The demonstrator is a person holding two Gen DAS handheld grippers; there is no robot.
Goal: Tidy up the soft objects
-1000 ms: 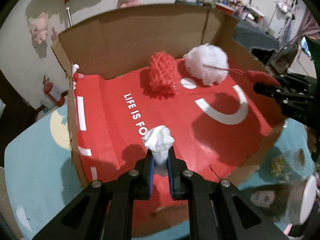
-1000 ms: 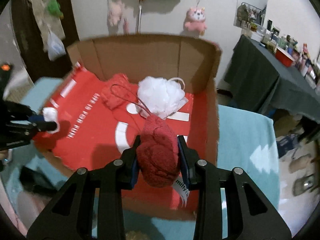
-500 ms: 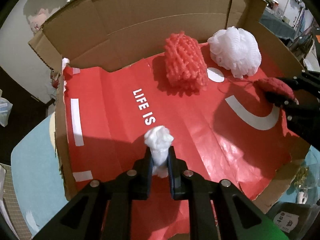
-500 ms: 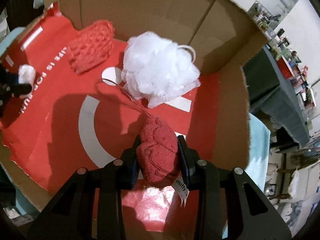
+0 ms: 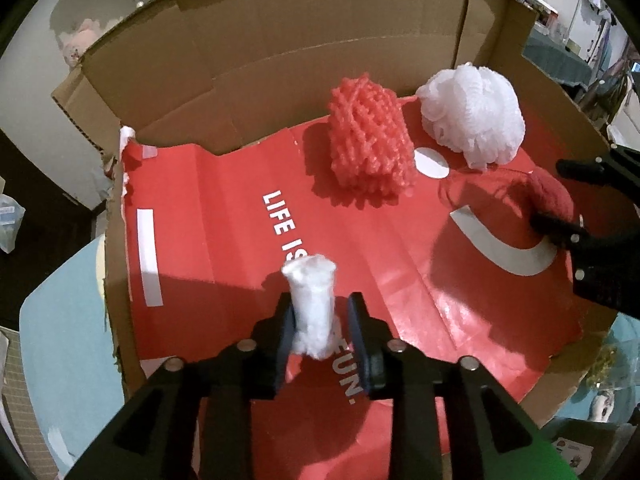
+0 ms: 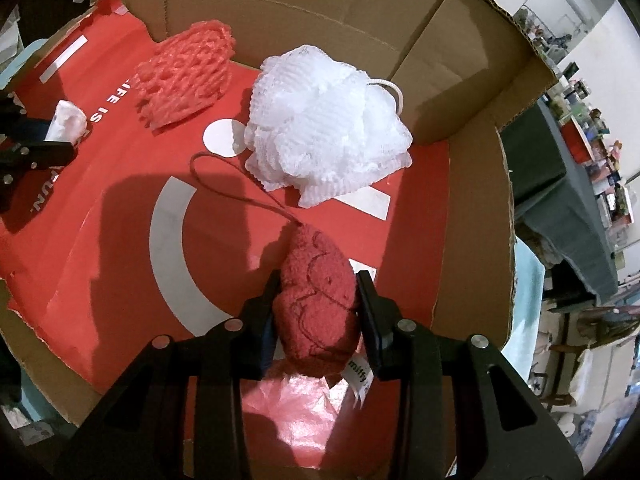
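Left claw (image 5: pixel 320 320) low over box floor, jaws parted, loose around upright white wad (image 5: pixel 312 308), gap on its right side. Right claw (image 6: pixel 318 312) also low, jaws clamped on red plush (image 6: pixel 316 304), fingers level.

Cardboard box (image 5: pixel 280 60) with red printed liner (image 5: pixel 224 208)

We find a red mesh sponge (image 5: pixel 370 136) and a white bath pouf (image 5: pixel 474 114) resting on it, close together, near the back wall.

matt brown corrugated cardboard box (image 5: pixel 280 40), lined with glossy, creased red paper (image 5: pixel 224 216). fluffy white cotton wad (image 5: pixel 312 312); fuzzy red terry plush (image 6: pixel 316 300) with a thin cord; frilly white mesh pouf (image 6: pixel 324 124); coral foam netting (image 5: pixel 368 136). matt black plastic fingers (image 6: pixel 256 320).
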